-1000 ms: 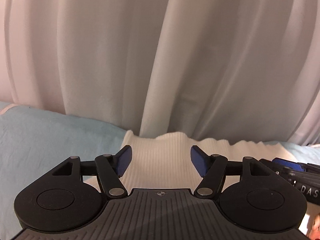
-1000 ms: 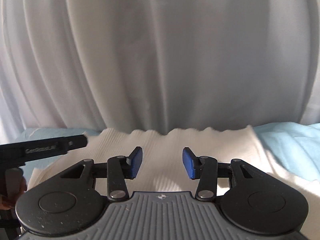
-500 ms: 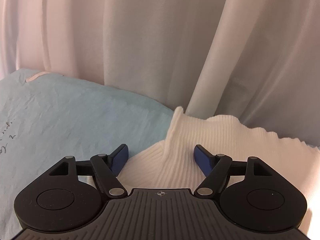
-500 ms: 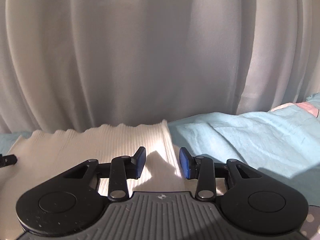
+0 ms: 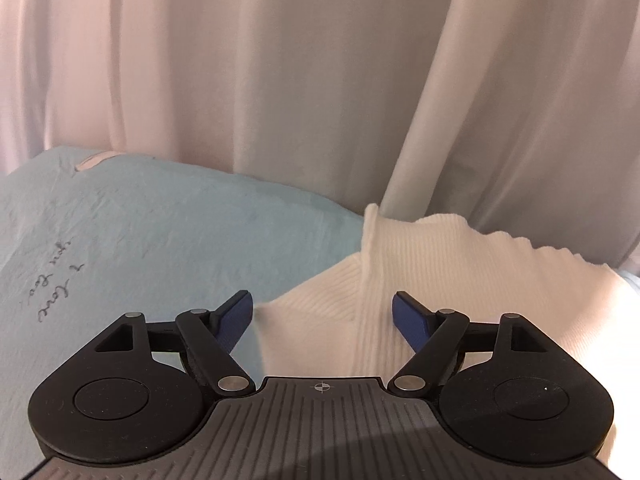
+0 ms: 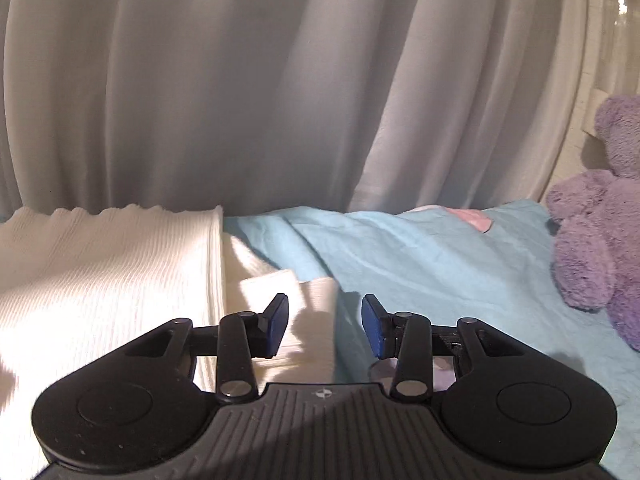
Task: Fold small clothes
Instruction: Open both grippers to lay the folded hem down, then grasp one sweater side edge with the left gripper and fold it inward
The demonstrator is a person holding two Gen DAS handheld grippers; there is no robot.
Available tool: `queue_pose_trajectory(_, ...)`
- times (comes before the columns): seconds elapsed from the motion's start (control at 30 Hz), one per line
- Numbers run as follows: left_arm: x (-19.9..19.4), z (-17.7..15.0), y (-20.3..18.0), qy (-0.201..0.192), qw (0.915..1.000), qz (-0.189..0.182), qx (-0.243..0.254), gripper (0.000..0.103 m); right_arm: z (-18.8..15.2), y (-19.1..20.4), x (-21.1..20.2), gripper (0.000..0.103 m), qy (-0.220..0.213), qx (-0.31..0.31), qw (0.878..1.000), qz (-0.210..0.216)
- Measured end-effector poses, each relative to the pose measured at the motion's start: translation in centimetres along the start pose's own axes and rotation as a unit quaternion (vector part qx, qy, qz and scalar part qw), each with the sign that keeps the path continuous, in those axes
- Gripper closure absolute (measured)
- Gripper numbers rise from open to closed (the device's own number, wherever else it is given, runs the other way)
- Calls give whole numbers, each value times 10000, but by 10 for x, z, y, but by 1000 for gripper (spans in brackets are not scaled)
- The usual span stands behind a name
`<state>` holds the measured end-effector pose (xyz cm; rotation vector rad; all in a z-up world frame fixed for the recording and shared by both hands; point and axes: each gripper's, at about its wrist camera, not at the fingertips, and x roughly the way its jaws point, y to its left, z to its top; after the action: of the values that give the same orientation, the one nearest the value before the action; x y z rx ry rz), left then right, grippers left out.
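Both claws had swung apart to opposite side edges of the white knit top (image 5: pixel 420 280) lying on the bed (image 6: pixel 420 264), the left claw (image 5: pixel 322 318) opening wider and the right claw (image 6: pixel 324 326) opening slightly, neither gripping cloth, so the next fold was probably about to start.

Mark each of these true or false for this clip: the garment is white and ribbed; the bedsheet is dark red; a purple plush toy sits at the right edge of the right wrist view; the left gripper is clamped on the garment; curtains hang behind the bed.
1. The garment is white and ribbed. True.
2. The bedsheet is dark red. False: it is light blue.
3. A purple plush toy sits at the right edge of the right wrist view. True.
4. The left gripper is clamped on the garment. False: its jaws are opening, with the pads clear of the fabric lying between them.
5. Curtains hang behind the bed. True.
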<state>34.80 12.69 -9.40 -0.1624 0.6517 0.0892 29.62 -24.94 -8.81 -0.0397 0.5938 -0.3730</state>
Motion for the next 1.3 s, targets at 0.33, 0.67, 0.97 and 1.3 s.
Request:
queue_pose_trajectory(0.33,-38,-30,76,784,9665,-1487,-1940,22,-41,9,-52,63,382,371,9750,2159)
queue_pose_trajectory(0.67,-14,-31,57,1248,9508,-1784,-2203,74,-37,50,-61,63,376,11,9649,2600)
queue_pose_trajectory(0.97,-24,-20,53,1192,9480,-1773,-2358,86,-38,52,-52,64,428,-163,9743,2205)
queue_pose_trajectory(1.3,-59,7,-20,797,9875,-1189,-656,86,-35,-1,-43,87,335,528,9838,1680)
